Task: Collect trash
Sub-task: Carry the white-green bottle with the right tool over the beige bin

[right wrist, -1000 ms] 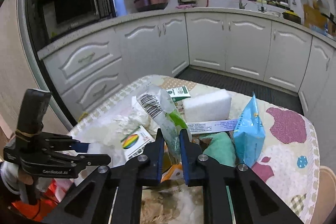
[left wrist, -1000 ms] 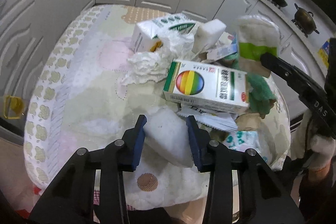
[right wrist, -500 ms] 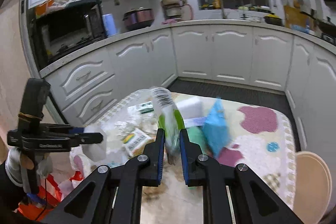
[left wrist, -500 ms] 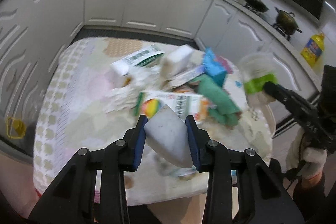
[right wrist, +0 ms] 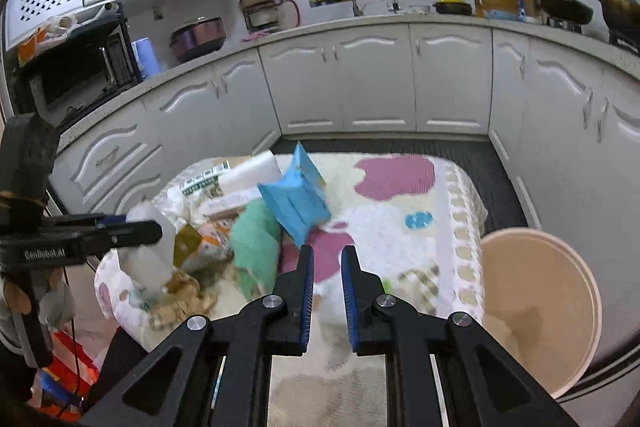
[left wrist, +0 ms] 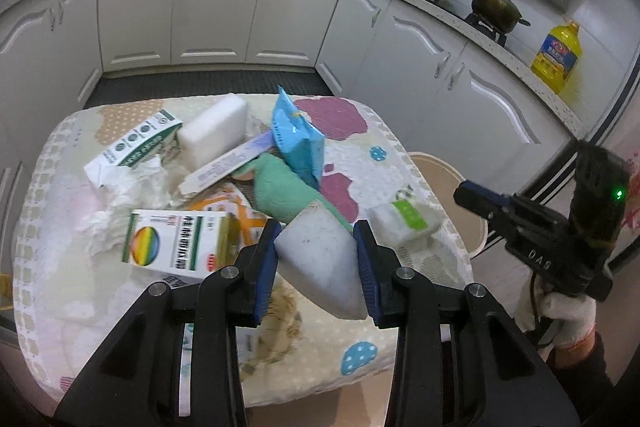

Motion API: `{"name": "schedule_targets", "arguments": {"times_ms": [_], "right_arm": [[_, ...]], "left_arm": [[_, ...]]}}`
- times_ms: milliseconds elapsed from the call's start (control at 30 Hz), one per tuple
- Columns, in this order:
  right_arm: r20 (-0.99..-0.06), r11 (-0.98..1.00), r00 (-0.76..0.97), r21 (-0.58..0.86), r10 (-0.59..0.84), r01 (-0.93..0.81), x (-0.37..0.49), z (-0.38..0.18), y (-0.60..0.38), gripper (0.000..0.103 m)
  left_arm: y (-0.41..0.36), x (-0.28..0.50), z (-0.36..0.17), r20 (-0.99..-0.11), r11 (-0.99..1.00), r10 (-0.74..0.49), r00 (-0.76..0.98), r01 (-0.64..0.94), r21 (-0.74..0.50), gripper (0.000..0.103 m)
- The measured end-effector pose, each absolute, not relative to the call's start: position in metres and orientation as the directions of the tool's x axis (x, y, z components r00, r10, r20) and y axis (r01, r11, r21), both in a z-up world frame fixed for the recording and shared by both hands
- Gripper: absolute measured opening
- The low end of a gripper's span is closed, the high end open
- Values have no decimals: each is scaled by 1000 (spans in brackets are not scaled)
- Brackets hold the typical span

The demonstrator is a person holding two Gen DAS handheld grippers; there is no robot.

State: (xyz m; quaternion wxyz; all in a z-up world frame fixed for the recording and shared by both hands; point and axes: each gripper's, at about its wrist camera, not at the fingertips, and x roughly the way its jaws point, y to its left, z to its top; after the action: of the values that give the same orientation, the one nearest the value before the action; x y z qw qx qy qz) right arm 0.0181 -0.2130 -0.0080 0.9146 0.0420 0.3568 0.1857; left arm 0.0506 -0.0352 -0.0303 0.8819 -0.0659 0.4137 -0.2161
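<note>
**Two wrist views aimed down over one littered bench**

The left wrist view is taken from above the near edge of the bench [left wrist: 404, 131], looking forward and down along its own fingers [left wrist: 266, 259]; the litter is seen close beyond the fingertips, with kitchen cabinets [left wrist: 216, 15] behind. The right wrist view is taken from farther back and toward the bench's corner, tilted down likewise, so a beige bin [right wrist: 552, 311] is seen to the right of its fingers [right wrist: 306, 291]. The same bench top is shared by both views, including the blue packet [left wrist: 298, 139] [right wrist: 296, 199] and the green cloth [left wrist: 280, 191] [right wrist: 252, 239]. Each gripper is caught at the edge of the other's view.
</note>
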Motion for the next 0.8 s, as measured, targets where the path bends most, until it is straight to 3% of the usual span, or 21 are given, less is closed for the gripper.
{"name": "schedule_targets", "arguments": {"times_ms": [33, 100, 267, 433, 467, 567, 667, 800], "right_arm": [[-645, 929, 671, 215, 366, -301, 17, -12, -218, 19], [-662, 938, 666, 216, 344, -270, 13, -20, -226, 69], [-731, 946, 609, 166, 307, -278, 13, -45, -228, 71], [-760, 953, 575, 243, 303, -181, 34, -75, -235, 71], [-765, 954, 570, 248, 299, -167, 40, -80, -235, 71], [-787, 956, 542, 254, 294, -149, 52, -96, -229, 41], [-759, 947, 569, 289, 317, -142, 49, -96, -232, 20], [-710, 947, 633, 292, 309, -136, 39, -74, -246, 12]], "left_arm": [[-37, 50, -30, -703, 898, -436, 562, 330, -292, 35], [-40, 50, -31, -706, 899, -432, 561, 333, -285, 35], [-43, 49, -28, -705, 899, -431, 562, 334, -284, 35], [-45, 48, -29, -706, 898, -432, 561, 338, -281, 35], [-46, 48, -29, -709, 899, -430, 560, 339, -277, 35], [-44, 47, -28, -710, 902, -423, 563, 336, -272, 35], [-40, 48, -26, -711, 907, -413, 569, 325, -267, 35], [-43, 51, -22, -710, 905, -417, 568, 328, -269, 35]]}}
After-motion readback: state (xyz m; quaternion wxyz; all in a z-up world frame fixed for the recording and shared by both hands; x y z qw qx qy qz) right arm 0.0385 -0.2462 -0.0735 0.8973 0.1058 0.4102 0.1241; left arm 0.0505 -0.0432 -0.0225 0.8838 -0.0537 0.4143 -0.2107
